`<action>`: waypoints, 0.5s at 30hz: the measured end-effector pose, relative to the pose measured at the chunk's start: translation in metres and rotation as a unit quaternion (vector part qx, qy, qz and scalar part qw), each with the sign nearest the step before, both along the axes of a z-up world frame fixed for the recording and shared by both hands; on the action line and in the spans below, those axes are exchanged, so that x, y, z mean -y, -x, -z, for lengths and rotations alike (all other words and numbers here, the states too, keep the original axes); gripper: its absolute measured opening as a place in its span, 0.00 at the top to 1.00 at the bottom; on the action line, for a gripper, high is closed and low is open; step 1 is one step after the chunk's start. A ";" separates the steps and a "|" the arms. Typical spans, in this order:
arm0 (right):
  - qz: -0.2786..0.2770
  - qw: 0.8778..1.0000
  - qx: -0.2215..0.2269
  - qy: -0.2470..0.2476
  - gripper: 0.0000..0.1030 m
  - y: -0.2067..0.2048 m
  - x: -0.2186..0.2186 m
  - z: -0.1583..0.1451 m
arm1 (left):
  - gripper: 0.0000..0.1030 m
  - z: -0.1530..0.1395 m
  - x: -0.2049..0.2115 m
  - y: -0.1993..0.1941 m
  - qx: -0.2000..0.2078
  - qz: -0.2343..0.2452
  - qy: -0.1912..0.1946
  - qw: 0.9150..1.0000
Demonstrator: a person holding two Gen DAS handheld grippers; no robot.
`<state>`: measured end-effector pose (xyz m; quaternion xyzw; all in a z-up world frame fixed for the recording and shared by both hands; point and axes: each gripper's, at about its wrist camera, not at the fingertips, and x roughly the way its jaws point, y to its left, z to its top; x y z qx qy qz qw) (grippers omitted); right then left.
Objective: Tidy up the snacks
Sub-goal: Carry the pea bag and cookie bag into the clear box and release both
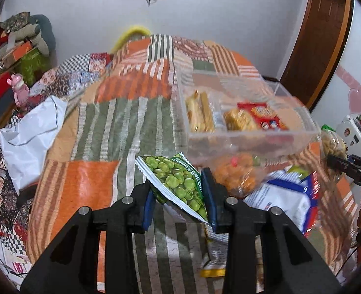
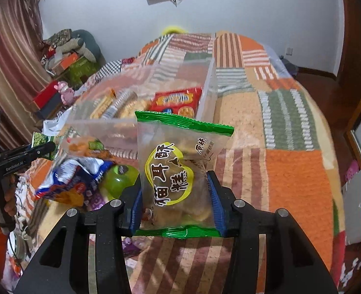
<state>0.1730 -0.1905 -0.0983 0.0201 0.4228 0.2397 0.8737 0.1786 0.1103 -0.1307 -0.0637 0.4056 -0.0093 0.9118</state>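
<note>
- The left wrist view shows the left claw clamped on a green pea snack packet, held tilted above the patchwork bedspread
- The right wrist view shows the right claw clamped on a clear biscuit packet with green sealed edges, held upright
- Both views show the clear plastic bin on the bed, with red and yellow snack packs inside; its walls are blurred
- Loose snacks lie just beside the bin: an orange snack bag and a blue and white bag
- Only the right view shows a green apple-shaped object near them
- The small print on the packets is too blurred to read
- Each view catches the other claw only at its edge, partly cut off
</note>
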 end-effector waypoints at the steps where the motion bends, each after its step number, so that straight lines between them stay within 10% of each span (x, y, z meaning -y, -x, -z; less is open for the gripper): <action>1: 0.001 1.000 0.005 -0.002 0.58 0.000 -0.002 -0.004 | 0.66 -0.005 0.001 0.001 0.006 0.001 0.000 1.000; 15: 0.000 0.997 0.071 -0.027 0.58 -0.022 -0.020 -0.041 | 0.66 -0.062 0.040 -0.029 0.073 0.044 0.010 0.996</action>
